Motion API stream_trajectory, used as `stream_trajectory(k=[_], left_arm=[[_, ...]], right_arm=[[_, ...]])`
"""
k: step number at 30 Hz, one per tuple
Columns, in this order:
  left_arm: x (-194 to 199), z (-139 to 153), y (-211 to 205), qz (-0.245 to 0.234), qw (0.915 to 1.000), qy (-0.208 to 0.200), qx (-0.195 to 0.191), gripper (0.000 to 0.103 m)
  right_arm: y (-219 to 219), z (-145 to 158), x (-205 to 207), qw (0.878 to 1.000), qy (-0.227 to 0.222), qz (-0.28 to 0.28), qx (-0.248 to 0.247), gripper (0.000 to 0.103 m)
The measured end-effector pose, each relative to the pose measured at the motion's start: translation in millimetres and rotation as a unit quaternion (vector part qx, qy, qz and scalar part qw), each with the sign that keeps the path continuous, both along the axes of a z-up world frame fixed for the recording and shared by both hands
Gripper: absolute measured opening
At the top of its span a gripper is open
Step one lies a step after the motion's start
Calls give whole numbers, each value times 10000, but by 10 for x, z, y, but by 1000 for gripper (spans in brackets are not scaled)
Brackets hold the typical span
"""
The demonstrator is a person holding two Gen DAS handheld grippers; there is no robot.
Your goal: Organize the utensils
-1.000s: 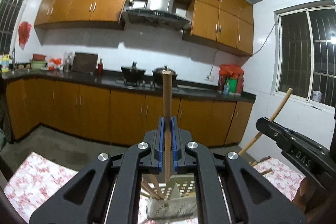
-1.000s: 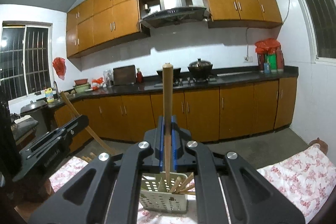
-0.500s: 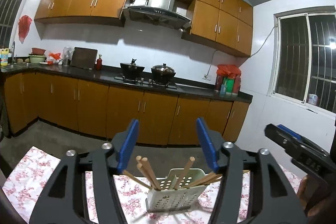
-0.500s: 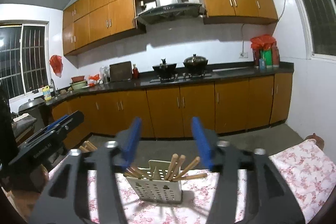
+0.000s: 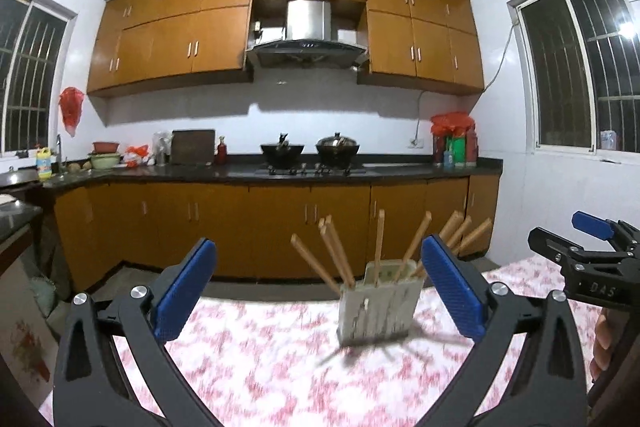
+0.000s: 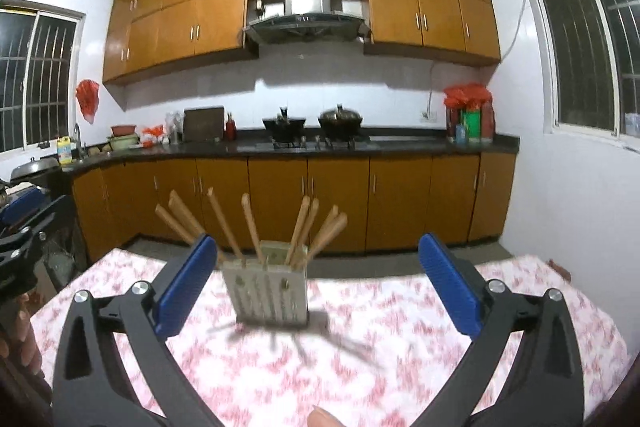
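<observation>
Floral tablecloth [image 5: 260, 359] lies bare around the utensil holder [image 6: 267, 293]; left tool [image 5: 316, 291] and right tool [image 6: 316, 283] just opened wide, empty.

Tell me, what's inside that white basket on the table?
Wooden chopsticks stand inside the white basket, fanning outward. Their lower ends are hidden behind its slotted wall, so the bottom cannot be seen.

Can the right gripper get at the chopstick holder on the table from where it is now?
Probably yes: the right gripper is open and empty, and only bare tablecloth separates it from the chopstick holder.
</observation>
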State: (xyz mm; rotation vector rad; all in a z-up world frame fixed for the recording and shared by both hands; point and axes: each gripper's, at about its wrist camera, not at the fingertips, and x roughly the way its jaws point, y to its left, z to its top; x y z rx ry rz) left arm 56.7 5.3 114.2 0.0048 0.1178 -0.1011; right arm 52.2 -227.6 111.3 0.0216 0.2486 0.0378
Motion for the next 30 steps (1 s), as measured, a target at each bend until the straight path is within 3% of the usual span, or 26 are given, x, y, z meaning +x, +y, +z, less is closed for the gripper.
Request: stream_trajectory(k=[8,15,30], left_arm=[[-245,-424,25,109,9983,567,-18,101],[-366,-785,-16,123,9944,1039,146,101],[-473,-1030,-55,324,9907,1280,314,101]], right_arm=[[81,-522,-329,9987,456,-217,-104,99],[16,-844,-494,9966,773,-230,138,99],[86,-1044,-560,9946,927,-454,-57,99]])
